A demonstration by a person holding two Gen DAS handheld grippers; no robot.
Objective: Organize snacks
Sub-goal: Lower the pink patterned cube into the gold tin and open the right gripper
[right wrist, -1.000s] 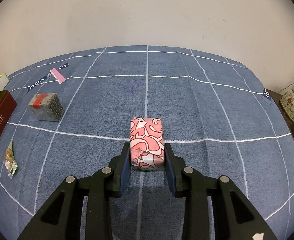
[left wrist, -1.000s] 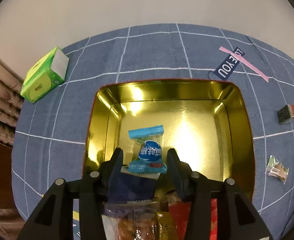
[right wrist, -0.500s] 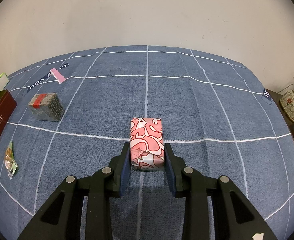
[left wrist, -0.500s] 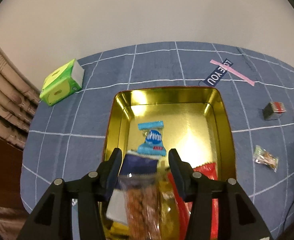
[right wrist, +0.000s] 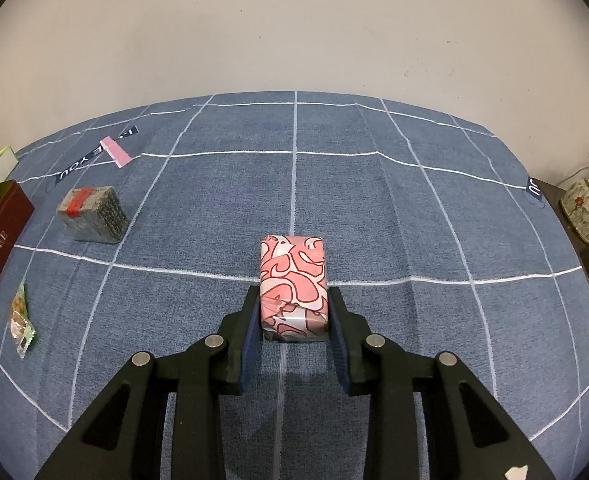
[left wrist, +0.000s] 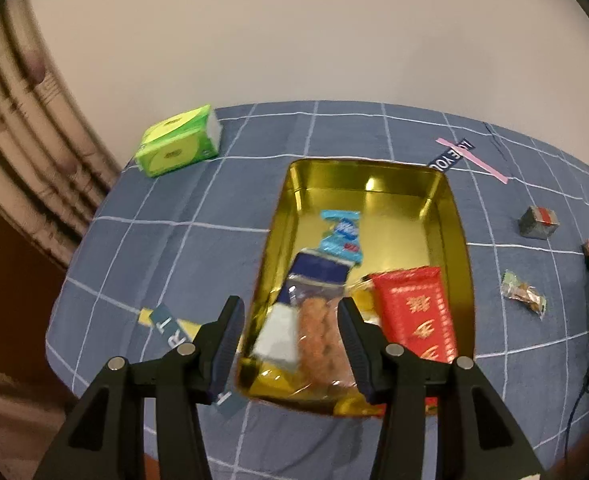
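I've pulled my left gripper back and up from the gold tin. The whole tin now sits mid-frame, with the blue candy higher up and the cracker bag and red packet exposed.

Both wrist cameras look down-forward, sharing the grey block

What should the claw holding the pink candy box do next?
Probably lift the pink patterned box and carry it left toward the gold tin. The right claw is shut on it, it looks to sit on the blue cloth, and other snacks already lie in the tin.
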